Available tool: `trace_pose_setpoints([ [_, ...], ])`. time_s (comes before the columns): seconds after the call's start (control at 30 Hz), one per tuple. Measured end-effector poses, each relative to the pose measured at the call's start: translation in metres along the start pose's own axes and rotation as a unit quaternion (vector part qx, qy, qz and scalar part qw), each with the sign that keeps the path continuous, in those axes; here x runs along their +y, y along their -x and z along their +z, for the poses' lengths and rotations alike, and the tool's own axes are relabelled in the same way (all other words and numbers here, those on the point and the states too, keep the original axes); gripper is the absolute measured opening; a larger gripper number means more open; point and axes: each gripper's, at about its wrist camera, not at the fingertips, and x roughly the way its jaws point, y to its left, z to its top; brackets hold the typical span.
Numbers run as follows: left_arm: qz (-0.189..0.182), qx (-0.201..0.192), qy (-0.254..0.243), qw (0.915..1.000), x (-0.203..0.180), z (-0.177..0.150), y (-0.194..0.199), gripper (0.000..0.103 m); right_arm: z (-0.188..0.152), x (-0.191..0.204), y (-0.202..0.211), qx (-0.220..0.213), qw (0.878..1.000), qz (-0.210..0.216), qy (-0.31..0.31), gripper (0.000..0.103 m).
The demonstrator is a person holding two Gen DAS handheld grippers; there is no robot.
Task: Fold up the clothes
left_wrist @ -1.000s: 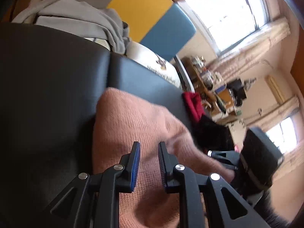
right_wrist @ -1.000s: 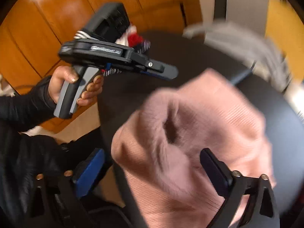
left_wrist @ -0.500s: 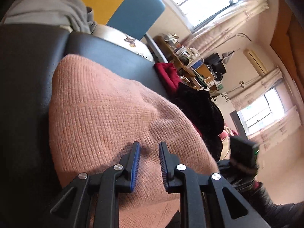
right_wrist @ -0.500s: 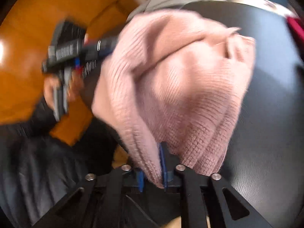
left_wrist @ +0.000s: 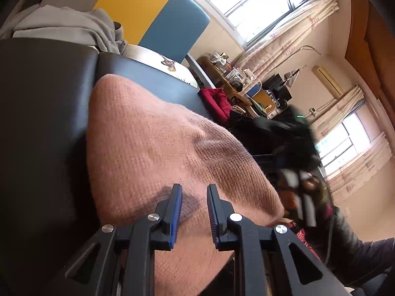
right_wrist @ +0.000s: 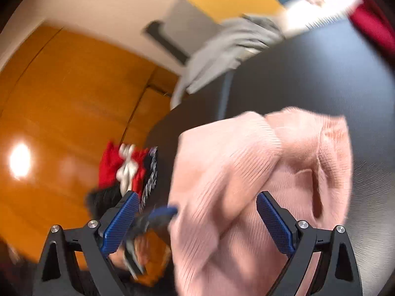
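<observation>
Pink knit, soft and thick, makes up the sweater (left_wrist: pixel 158 148) that lies bunched on the black padded counter (left_wrist: pixel 42 113), its near edge spilling over the counter's near rim. In the left wrist view the left gripper (left_wrist: pixel 193 212) hovers just over the near part of the knit with its jaws a narrow gap apart and nothing between them. In the right wrist view the right gripper (right_wrist: pixel 197 222) has its jaws spread wide, and a fold of the sweater (right_wrist: pixel 259 185) sits between them unpinched; the picture is blurred, so whether a pad brushes the cloth I cannot tell.

The sweater looks light, limp and stretchy: it should sag from any single hold and drag on the padded surface rather than slide. A firm pinch on the ribbed cuff or hem, where the knit is denser, would likely hold better than the loose body, and two holds well apart would keep it from slumping.

A grey garment (left_wrist: pixel 69 27) lies at the far end of the counter, and a red one (left_wrist: pixel 214 98) at the far right edge.
</observation>
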Motion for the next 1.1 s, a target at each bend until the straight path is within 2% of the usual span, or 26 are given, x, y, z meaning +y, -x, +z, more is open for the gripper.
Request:
trace_pose_setpoints([
  [0.07,-0.002,-0.002,-0.002,1.0000,0.000,-0.002,0.003,0.020,0.006,-0.019,-0.024,0.005,0.999,-0.003,-0.050,0.097],
  [0.23,-0.006,-0.001,-0.015,0.9999,-0.003,-0.001,0.001,0.020,0.001,-0.019,-0.046,-0.003,0.999,-0.019,-0.049,0.097],
  [0.27,-0.006,0.000,-0.017,0.9998,-0.003,-0.001,0.000,0.020,0.000,-0.016,-0.047,-0.008,0.999,-0.023,-0.046,0.093],
  [0.3,-0.006,0.000,-0.020,0.9998,-0.004,-0.001,0.000,0.021,-0.001,-0.014,-0.047,-0.012,0.999,-0.030,-0.041,0.065],
  [0.33,-0.011,0.000,-0.028,0.9996,-0.008,0.000,0.000,0.021,-0.001,-0.010,-0.048,-0.008,0.998,-0.046,-0.034,0.024],
  [0.37,-0.016,0.001,-0.036,0.9992,-0.012,0.000,0.001,0.021,-0.002,-0.007,-0.048,-0.005,0.998,-0.062,-0.027,0.018],
  [0.47,-0.032,0.001,-0.060,0.9977,-0.024,0.002,0.003,0.021,-0.003,0.010,-0.044,-0.002,0.995,-0.100,0.027,0.018],
  [0.53,-0.043,0.002,-0.076,0.9961,-0.032,0.002,0.004,0.023,0.000,0.041,-0.025,-0.026,0.991,-0.106,0.082,0.017],
  [0.6,-0.046,0.007,-0.103,0.9936,-0.042,0.002,0.002,0.026,0.002,0.074,-0.001,-0.055,0.983,-0.110,0.139,0.017],
  [0.67,-0.035,0.031,-0.125,0.9911,-0.050,0.001,-0.014,0.026,0.003,0.094,0.017,-0.076,0.971,-0.126,0.187,0.017],
  [0.7,-0.024,0.049,-0.129,0.9901,-0.051,-0.001,-0.028,0.026,0.005,0.091,0.023,-0.081,0.969,-0.140,0.189,0.017],
  [0.83,0.021,0.137,-0.117,0.9834,-0.040,-0.016,-0.078,0.024,0.004,0.032,0.042,-0.105,0.974,-0.158,0.124,0.017],
  [0.93,-0.003,0.105,-0.118,0.9875,-0.046,-0.015,-0.071,0.023,-0.006,-0.034,0.050,-0.116,0.978,-0.166,0.040,0.017],
  [1.0,-0.021,0.081,-0.119,0.9895,-0.051,-0.003,-0.062,0.023,-0.017,-0.058,0.048,-0.105,0.978,-0.177,0.021,0.017],
  [1.1,-0.021,0.053,-0.108,0.9925,-0.055,0.031,-0.066,0.024,-0.018,-0.042,0.068,-0.130,0.978,-0.156,0.046,0.017],
])
